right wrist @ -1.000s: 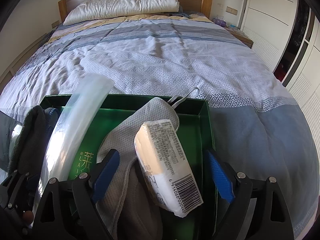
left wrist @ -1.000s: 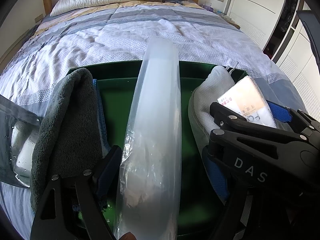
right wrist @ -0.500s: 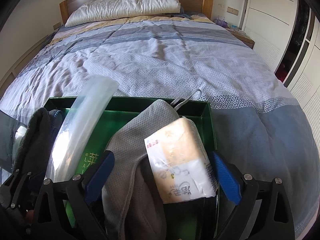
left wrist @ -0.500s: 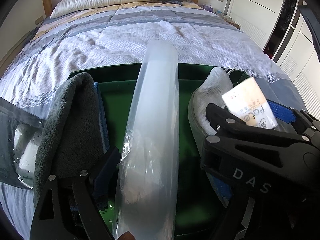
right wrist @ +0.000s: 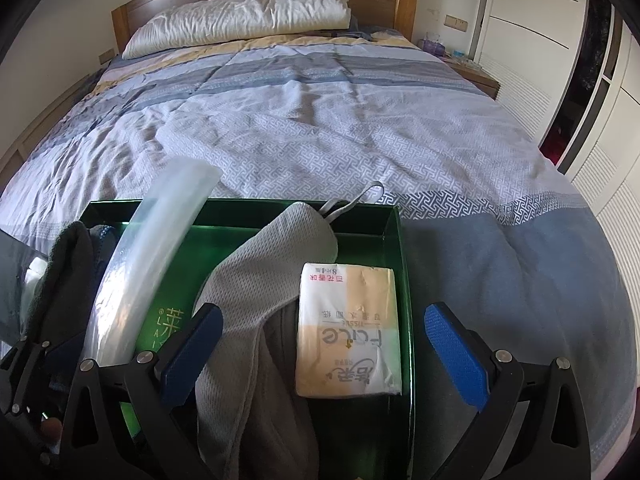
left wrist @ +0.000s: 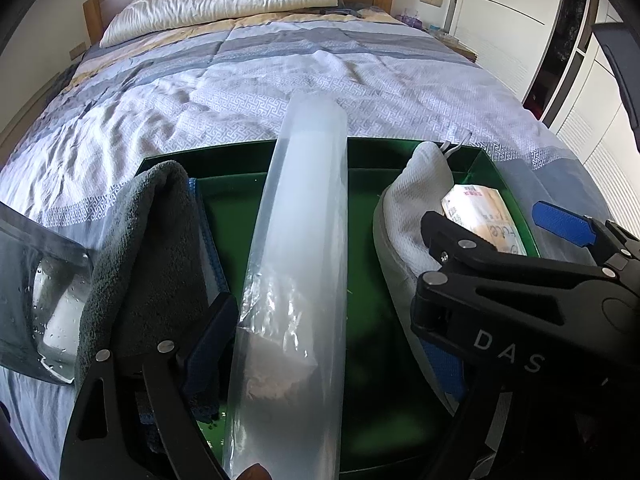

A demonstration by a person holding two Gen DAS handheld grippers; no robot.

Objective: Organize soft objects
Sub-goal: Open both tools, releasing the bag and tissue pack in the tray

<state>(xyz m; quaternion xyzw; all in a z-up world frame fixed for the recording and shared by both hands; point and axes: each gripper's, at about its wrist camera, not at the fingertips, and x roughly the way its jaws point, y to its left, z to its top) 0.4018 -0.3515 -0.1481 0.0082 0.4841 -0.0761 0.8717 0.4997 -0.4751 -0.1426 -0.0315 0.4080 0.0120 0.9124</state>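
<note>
Green box (right wrist: 394, 240) on bed (right wrist: 320, 128): tissue pack (right wrist: 348, 332) flat against right wall, beside grey cloth (right wrist: 256, 292). Right gripper (right wrist: 324, 354): jaws just opened wide, empty. Left gripper (left wrist: 320, 336): open around plastic roll (left wrist: 300, 240), loose.

Ahead of my right tool I see a dark green box (right wrist: 394, 240) with gold lettering on its floor, a pale grey mesh-weave cloth (right wrist: 256, 280), and a cream, white and pale green tissue pack (right wrist: 348, 332) printed in red and black. By my left tool: a charcoal towel (left wrist: 140, 248), a clear plastic bag (left wrist: 300, 260). Beyond lies a blue-grey quilt (right wrist: 320, 120) with white key-pattern bands
</note>
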